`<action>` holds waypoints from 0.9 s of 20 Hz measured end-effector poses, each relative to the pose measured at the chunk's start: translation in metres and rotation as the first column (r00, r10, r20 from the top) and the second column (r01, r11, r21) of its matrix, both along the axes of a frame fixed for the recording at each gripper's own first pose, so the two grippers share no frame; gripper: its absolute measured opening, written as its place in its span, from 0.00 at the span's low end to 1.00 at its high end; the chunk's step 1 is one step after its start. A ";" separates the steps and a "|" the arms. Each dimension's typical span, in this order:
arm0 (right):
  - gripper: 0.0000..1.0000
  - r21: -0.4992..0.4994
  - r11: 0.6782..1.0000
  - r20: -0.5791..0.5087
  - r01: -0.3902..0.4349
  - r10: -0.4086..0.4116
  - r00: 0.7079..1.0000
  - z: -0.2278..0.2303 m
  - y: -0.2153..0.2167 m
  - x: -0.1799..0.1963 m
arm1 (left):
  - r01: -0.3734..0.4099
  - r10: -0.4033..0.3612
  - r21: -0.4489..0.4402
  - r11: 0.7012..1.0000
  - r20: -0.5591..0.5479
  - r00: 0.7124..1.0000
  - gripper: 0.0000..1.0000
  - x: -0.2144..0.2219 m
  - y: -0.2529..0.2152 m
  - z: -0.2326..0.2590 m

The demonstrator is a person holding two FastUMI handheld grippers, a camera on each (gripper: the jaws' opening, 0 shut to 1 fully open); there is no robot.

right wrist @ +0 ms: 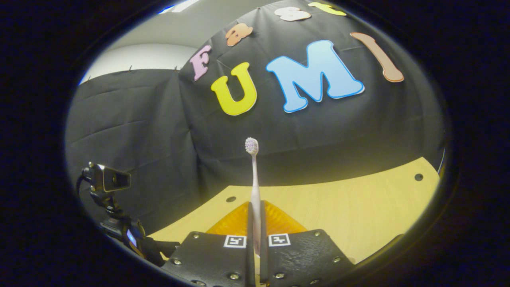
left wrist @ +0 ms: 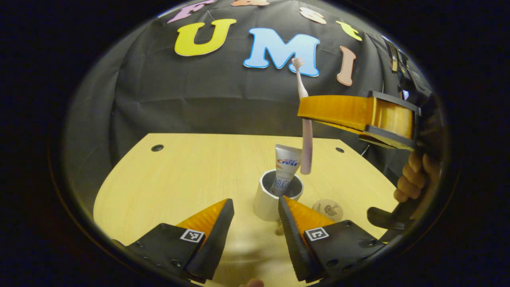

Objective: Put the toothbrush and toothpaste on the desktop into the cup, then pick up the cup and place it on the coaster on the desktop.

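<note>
The right gripper (left wrist: 318, 113) is held high above the bench (left wrist: 191, 179), reaching in level from the bench's right edge, with a hand (left wrist: 416, 175) wrapped on its grip. Its jaws are clamped on the toothbrush (left wrist: 306, 131), kept upright, bristles up, its lower end hanging just over the cup (left wrist: 271, 199). In the right gripper view the toothbrush (right wrist: 255, 191) is seen pinched between closed fingers (right wrist: 261, 235). The toothpaste (left wrist: 286, 169) is already standing in the cup, leaning on its rim. The left gripper (left wrist: 255, 223) is held low, jaws apart, the cup between and just beyond them. The coaster (left wrist: 328, 209) lies flat just right of the cup. A small camera on a stand (right wrist: 107, 181) is noted off the bench's left edge.
</note>
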State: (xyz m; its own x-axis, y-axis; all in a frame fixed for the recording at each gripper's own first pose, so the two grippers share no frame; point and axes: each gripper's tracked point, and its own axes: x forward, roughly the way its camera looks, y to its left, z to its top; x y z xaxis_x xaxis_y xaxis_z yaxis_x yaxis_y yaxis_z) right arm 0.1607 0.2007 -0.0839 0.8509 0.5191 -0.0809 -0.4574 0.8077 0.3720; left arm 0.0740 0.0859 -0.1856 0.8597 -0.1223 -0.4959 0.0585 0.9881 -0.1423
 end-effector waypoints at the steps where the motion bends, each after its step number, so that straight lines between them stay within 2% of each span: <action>1: 0.06 -0.019 1.000 0.012 -0.008 0.008 1.000 -0.003 0.005 0.001 | -0.005 0.005 -0.005 1.000 -0.006 1.000 0.77 0.000 0.002 -0.001; 4: 0.06 -0.079 0.997 0.028 -0.020 0.022 0.999 -0.019 0.017 0.004 | -0.027 0.026 -0.021 0.999 -0.020 0.999 0.78 -0.006 0.010 -0.008; 5: 0.10 -0.099 0.995 0.029 -0.016 0.019 0.999 -0.024 0.018 0.006 | -0.034 0.033 -0.025 0.999 -0.024 0.999 0.78 -0.007 0.014 -0.010; 6: 0.06 -0.114 0.993 0.032 -0.014 0.018 0.999 -0.027 0.019 0.006 | -0.040 0.039 -0.025 0.999 -0.027 0.999 0.78 -0.009 0.016 -0.013; 12: 0.09 -0.200 0.979 0.064 0.035 -0.023 0.998 -0.032 0.013 0.007 | -0.047 0.046 -0.019 0.999 -0.020 0.999 0.76 -0.014 0.022 -0.012; 14: 0.17 -0.220 0.974 0.071 0.047 -0.032 0.997 -0.031 0.011 0.007 | -0.041 0.040 -0.019 0.999 -0.016 0.999 0.76 -0.012 0.018 -0.010; 15: 0.17 -0.226 0.973 0.072 0.049 -0.033 0.997 -0.031 0.011 0.006 | -0.038 0.038 -0.018 0.999 -0.012 0.999 0.76 -0.011 0.017 -0.008; 17: 0.29 -0.232 0.971 0.076 0.056 -0.040 0.996 -0.028 0.007 0.005 | -0.031 0.031 -0.013 0.999 -0.005 1.000 0.76 -0.010 0.013 -0.005; 18: 0.30 -0.229 0.972 0.078 0.056 -0.040 0.996 -0.026 0.007 0.005 | -0.025 0.025 -0.012 1.000 0.000 1.000 0.77 -0.009 0.011 -0.005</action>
State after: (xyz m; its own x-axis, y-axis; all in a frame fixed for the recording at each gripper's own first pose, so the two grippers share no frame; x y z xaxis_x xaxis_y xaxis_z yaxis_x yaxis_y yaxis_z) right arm 0.1656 0.2077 -0.1099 0.8823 0.4520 -0.1311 -0.4348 0.8895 0.1406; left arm 0.0654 0.0968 -0.1905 0.8625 -0.1069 -0.4947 0.0339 0.9874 -0.1544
